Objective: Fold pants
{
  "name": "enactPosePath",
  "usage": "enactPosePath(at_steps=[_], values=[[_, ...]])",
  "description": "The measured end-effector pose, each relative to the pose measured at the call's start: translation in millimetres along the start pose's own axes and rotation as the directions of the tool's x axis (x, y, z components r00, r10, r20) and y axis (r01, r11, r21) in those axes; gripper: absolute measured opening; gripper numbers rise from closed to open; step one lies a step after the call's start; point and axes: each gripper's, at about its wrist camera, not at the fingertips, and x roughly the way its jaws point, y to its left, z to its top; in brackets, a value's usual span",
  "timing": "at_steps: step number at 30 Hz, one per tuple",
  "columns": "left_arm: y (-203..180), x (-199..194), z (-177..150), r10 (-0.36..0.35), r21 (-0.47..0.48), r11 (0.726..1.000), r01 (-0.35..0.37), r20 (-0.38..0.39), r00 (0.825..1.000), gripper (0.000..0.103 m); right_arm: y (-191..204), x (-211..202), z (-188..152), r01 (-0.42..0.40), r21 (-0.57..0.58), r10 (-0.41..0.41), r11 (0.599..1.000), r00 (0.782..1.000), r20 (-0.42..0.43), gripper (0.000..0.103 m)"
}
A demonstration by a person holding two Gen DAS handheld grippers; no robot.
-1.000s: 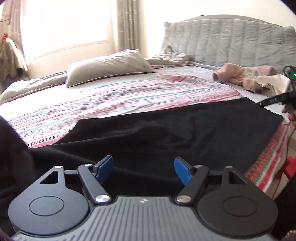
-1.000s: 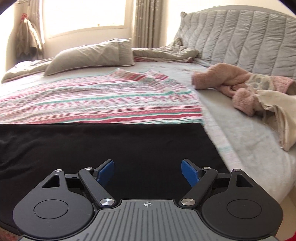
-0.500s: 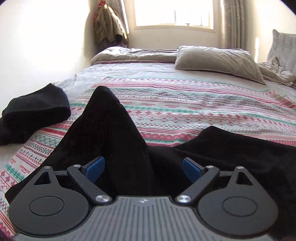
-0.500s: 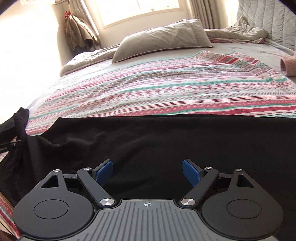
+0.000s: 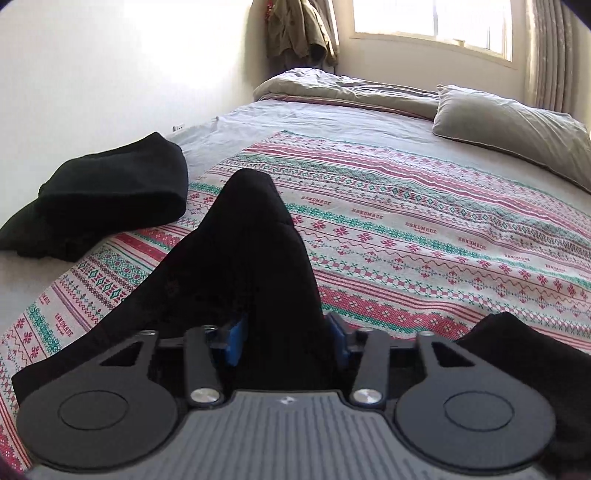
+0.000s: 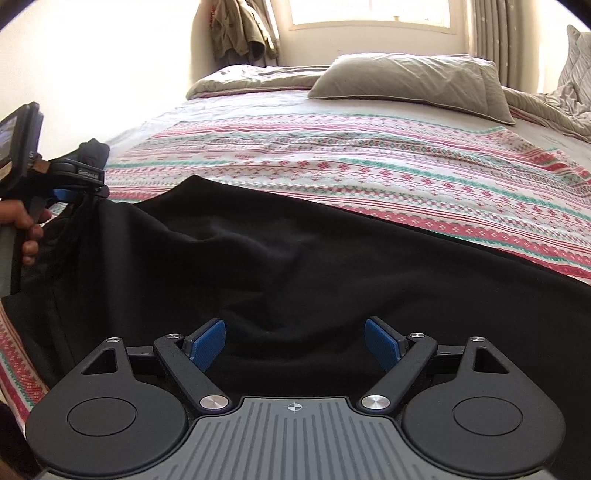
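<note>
Left hand-held gripper [image 5: 286, 341], apart a second ago, now clamps our soft black pants [image 6: 295, 258]; right hand-held gripper [image 6: 294, 345] stays apart, so folding begins.

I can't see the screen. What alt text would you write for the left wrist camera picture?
A hand-held gripper with blue fingers pinches a raised fold of black pants lying on a bed with a pink, green and white patterned blanket. Another dark folded garment lies at the left, and a grey pillow sits below a bright window.
</note>
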Motion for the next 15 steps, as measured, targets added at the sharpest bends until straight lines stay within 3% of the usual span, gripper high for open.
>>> enactPosePath(at_steps=[1,3,9,15], values=[[6.7,-2.5,0.1,-0.01,-0.019,1.0,0.01,0.002,1.0,0.036,3.1,0.3,0.6,-0.016,-0.009,0.016,1.0,1.0,0.004,0.085],[21.0,-11.3,0.1,-0.026,-0.05,0.998,0.027,0.017,1.0,0.023,9.0,0.0,0.2,-0.043,-0.022,0.043,0.999,0.999,0.01,0.085],[81.6,-44.2,-10.6,-0.065,-0.139,0.988,0.073,0.063,0.996,0.022,29.7,-3.5,-2.1,-0.136,-0.063,0.138,0.989,0.99,0.025,0.085],[143.7,-51.0,-35.3,-0.107,-0.228,0.968,0.107,0.014,0.994,0.022,60.9,-5.3,-6.9,-0.225,-0.138,0.23,0.965,0.973,0.028,0.085]])
